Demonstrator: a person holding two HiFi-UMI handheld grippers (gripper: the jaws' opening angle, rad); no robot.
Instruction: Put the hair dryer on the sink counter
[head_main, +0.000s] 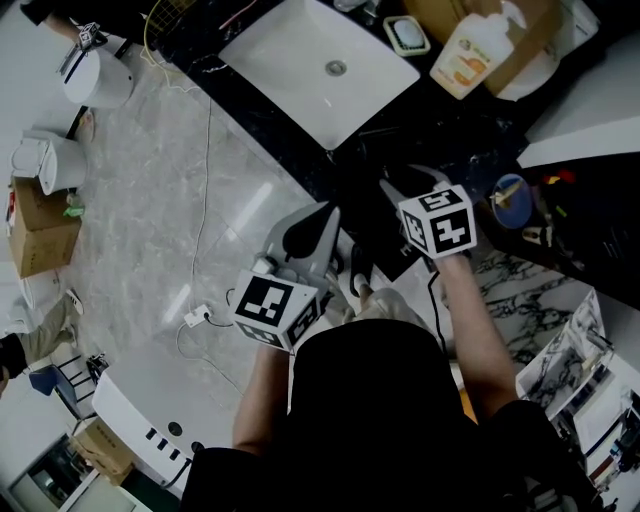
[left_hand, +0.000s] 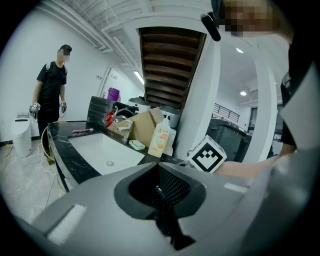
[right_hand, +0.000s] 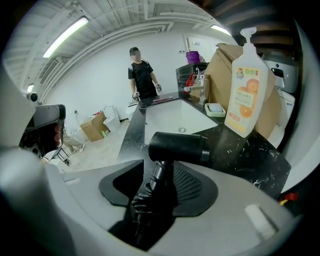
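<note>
Black hair dryer (right_hand: 180, 147) over the near edge of the black marble table (right_hand: 245, 155), just this side of the white basin (right_hand: 175, 117); hard to tell whether resting there or clear of the surface. Barrel's long axis level and crosswise in the right gripper view, side on to the camera; nozzle end not distinguishable. Handle at a right angle to the barrel, pointing back and down toward the right gripper (right_hand: 158, 161), ribbed cord sleeve at its foot.

Right-hand fingers (right_hand: 235, 200) spread wide, the handle standing between them. Dark gap between the handle and the pad at the view's left; handle close against the meshed pad at the view's right, contact there uncertain.

Left gripper (left_hand: 156, 164) off the table's edge, over the pale floor (head_main: 200, 200), apart from the dryer. Tips pressed together, nothing between them.

Orange-labelled soap bottle (right_hand: 247, 90) upright on the table beyond the barrel, well apart from it.
</note>
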